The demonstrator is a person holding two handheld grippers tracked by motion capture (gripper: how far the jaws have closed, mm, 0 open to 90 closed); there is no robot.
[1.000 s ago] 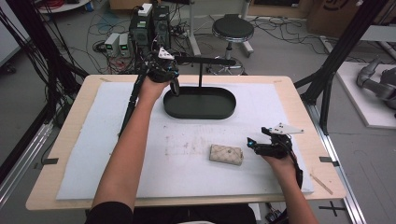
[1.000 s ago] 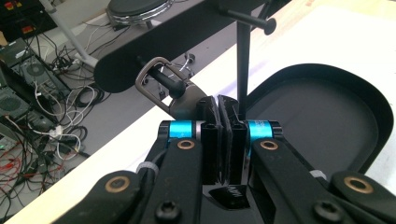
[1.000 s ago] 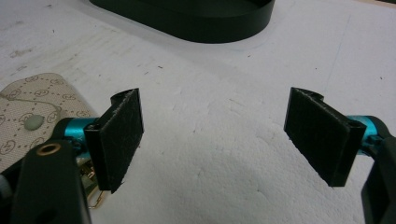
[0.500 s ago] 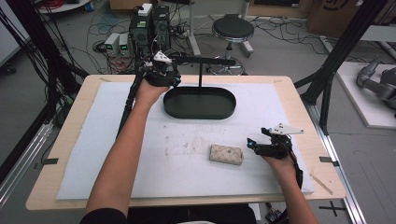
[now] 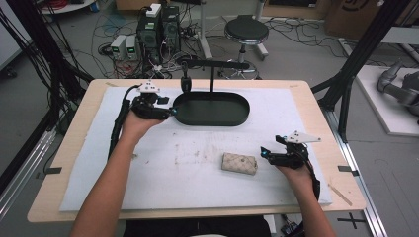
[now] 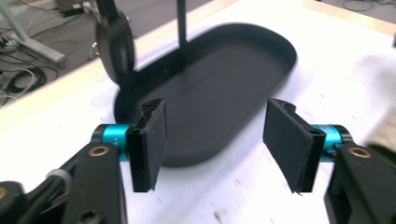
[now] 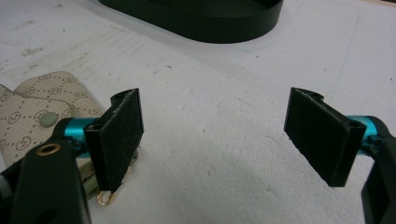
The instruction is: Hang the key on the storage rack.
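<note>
A small beige patterned pouch (image 5: pixel 239 163) lies flat on the white mat (image 5: pixel 148 177), toward the near right part of the table (image 5: pixel 59 163). In the right gripper view the pouch (image 7: pixel 32 116) shows a snap button and a small gold ring at its corner, close behind one jaw.

My right gripper (image 5: pixel 267 154) rests low over the mat just right of the pouch, pointing at it. Its jaws stand spread wide with nothing but bare mat between them.

My left gripper (image 5: pixel 170 111) sits at the far left of the table, its tips just at the left end of a black oval tray (image 5: pixel 212 109). Its jaws have just been opening and now stand apart, with nothing between the pads; past them the left gripper view shows the tray (image 6: pixel 224 93).

A thin black post rises from the tray's far edge and carries a crossbar (image 5: pixel 217 64). A dark rounded object (image 5: pixel 186 84) hangs from the bar's left end, above the tray's edge.
</note>
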